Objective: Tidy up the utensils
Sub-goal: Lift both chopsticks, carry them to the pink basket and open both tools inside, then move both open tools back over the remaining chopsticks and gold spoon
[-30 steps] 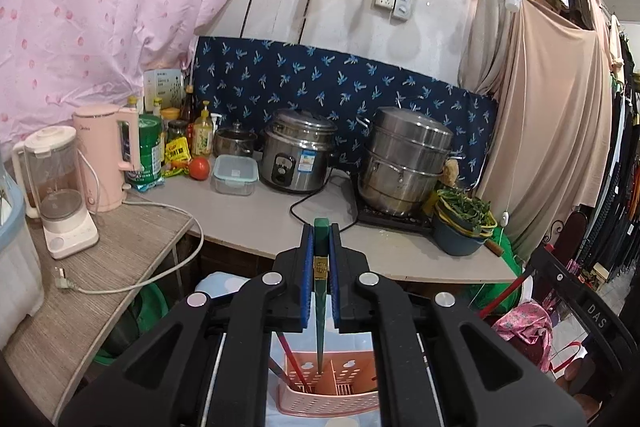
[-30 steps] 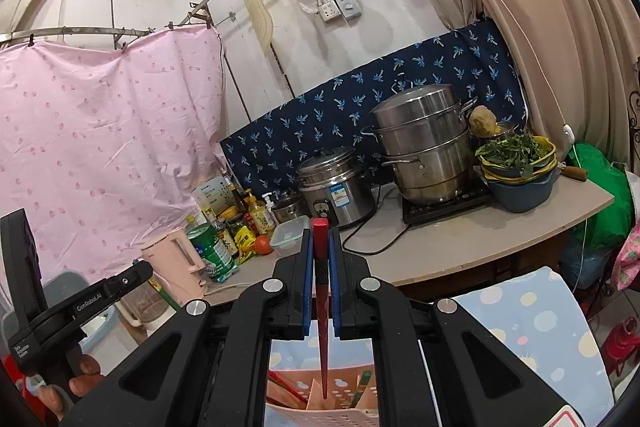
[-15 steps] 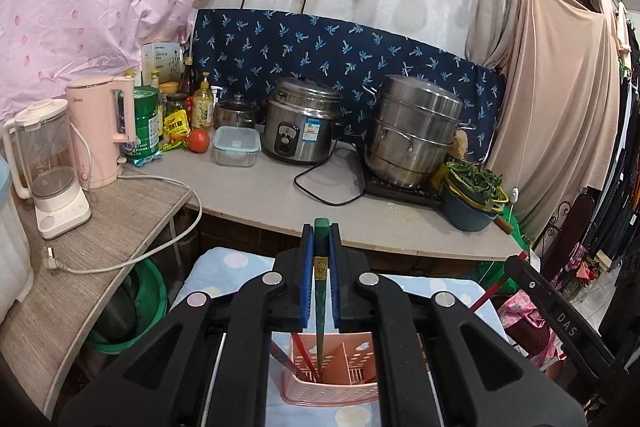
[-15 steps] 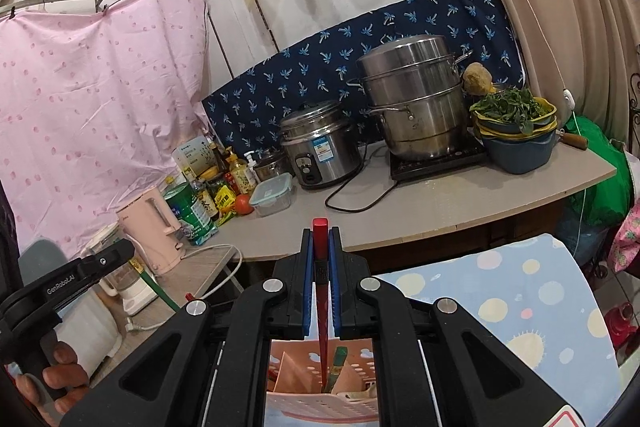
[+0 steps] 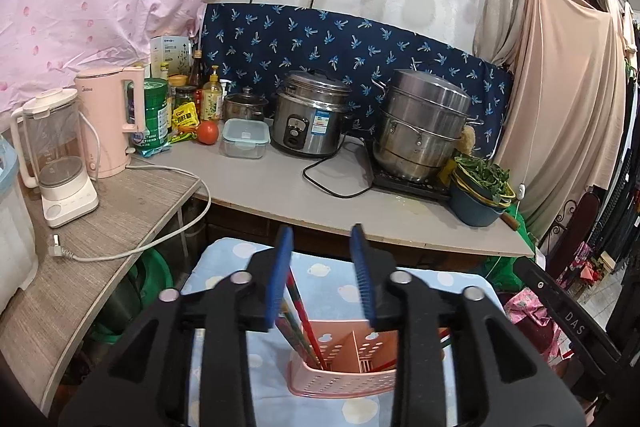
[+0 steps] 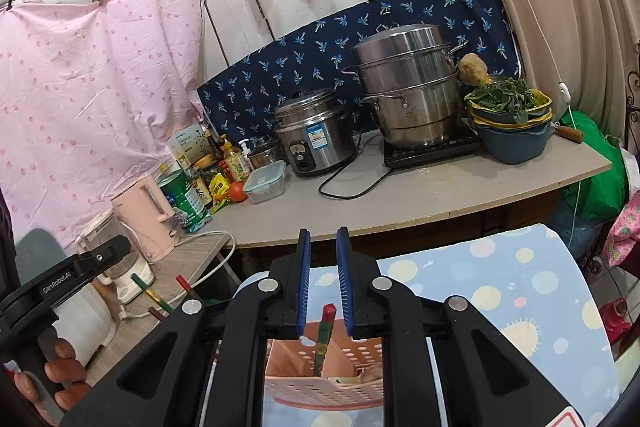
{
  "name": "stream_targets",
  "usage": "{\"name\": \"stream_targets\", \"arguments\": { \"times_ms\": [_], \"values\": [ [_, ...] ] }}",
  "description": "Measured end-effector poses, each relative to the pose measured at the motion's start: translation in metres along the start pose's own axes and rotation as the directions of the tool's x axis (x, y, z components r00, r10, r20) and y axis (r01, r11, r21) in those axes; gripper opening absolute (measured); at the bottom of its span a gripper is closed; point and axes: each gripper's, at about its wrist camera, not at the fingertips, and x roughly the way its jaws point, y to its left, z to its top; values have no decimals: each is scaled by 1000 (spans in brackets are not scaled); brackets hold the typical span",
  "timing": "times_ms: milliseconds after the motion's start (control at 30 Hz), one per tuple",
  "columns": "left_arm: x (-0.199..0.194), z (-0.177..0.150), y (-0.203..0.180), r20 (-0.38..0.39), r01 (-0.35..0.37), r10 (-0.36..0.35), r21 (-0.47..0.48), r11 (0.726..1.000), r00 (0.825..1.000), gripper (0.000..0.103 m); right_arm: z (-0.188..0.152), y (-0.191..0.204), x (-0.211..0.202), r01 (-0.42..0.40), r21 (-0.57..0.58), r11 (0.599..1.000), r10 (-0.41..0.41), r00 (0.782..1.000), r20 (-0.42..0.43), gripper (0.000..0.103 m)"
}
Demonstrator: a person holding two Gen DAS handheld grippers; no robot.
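The pink utensil basket (image 5: 344, 367) sits on the blue dotted cloth (image 5: 320, 279), at 6 o'clock in both wrist views, directly under the grippers. From the left wrist, red chopsticks (image 5: 300, 311) lean out of its left compartment toward 11 o'clock, their upper parts passing behind the left blue pad. Only the right wrist view shows a red-tipped chopstick (image 6: 323, 331) standing nearly upright in the basket, between and below that gripper's pads, touching neither.

The left gripper (image 5: 322, 281) is spread wide, holding nothing. The right gripper (image 6: 322, 281) is parted more narrowly, released too. Both point forward and down over the basket.

The right wrist view alone catches the person's hand (image 6: 52, 383) at 8 o'clock, wrapped round the other handle marked "GenRobot.AI". In the left view, the other gripper's body at 4 o'clock reads "DAS". The pink kettle (image 5: 112, 119) at 10 o'clock bears a faint logo, unreadable.
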Motion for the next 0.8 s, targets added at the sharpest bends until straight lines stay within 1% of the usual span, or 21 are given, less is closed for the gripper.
{"name": "stream_targets", "arguments": {
  "times_ms": [67, 200, 400, 600, 700, 800],
  "values": [
    [-5, -1, -1, 8, -6, 5, 11, 1000, 1000, 37, 1, 0, -5, -3, -1, 1000, 3, 1000, 3, 19],
    [-15, -4, -4, 10, -10, 10, 32, 999, 1000, 38, -1, 5, -17, 0, -30, 1000, 0, 1000, 8, 20],
    [-32, -12, -5, 3, -18, 18, 46, 999, 1000, 40, -14, 13, -39, -9, -57, 998, 8, 1000, -10, 20],
    [-52, -28, -5, -16, -37, 38, 74, 997, 999, 40, -33, 17, -61, -29, -65, 997, 26, 999, -45, 20],
    [-62, -39, -5, -26, -49, 51, 87, 995, 998, 40, -47, 23, -73, -15, -98, 995, 10, 998, -54, 20],
    [-72, -51, -2, -44, -53, 57, 91, 994, 997, 40, -63, 26, -86, -23, -112, 993, 14, 997, -80, 20]
  ]
}}
